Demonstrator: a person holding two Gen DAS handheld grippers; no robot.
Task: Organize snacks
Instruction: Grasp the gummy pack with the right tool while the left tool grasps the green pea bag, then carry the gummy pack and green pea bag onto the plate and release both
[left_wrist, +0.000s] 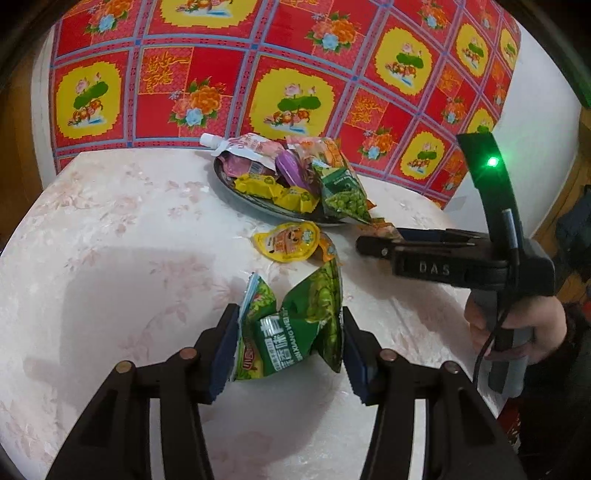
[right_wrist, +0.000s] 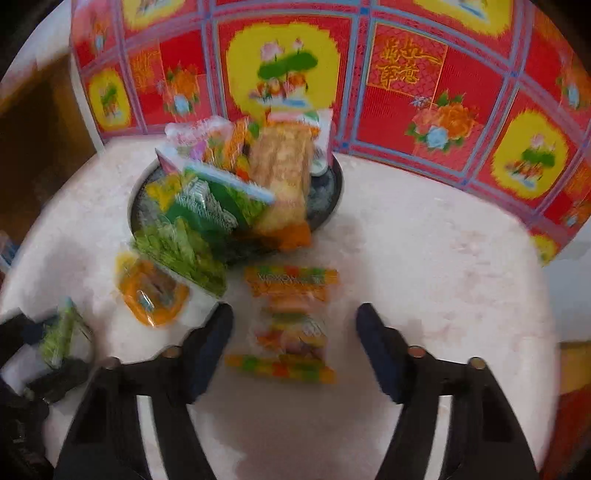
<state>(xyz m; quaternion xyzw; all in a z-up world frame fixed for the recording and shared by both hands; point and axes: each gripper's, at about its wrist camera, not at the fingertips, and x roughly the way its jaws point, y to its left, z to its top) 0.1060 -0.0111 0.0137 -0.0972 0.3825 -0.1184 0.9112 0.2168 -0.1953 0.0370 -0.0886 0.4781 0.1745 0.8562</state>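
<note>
Pinching a crumpled green pea packet (left_wrist: 295, 328), left tongs (left_wrist: 288, 350) grip; right tongs (right_wrist: 295, 343) gape, empty.

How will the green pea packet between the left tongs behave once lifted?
Probably floppy: the green pea packet is already creased and buckled between the left tongs. Likely light for its size, since it looks puffed. The glossy film may slip, so a corner could sag or twist out.

Crumpled green pea packet (left_wrist: 295, 325) upright; others (perhaps seven) heaped on plate (left_wrist: 236, 188).
</note>
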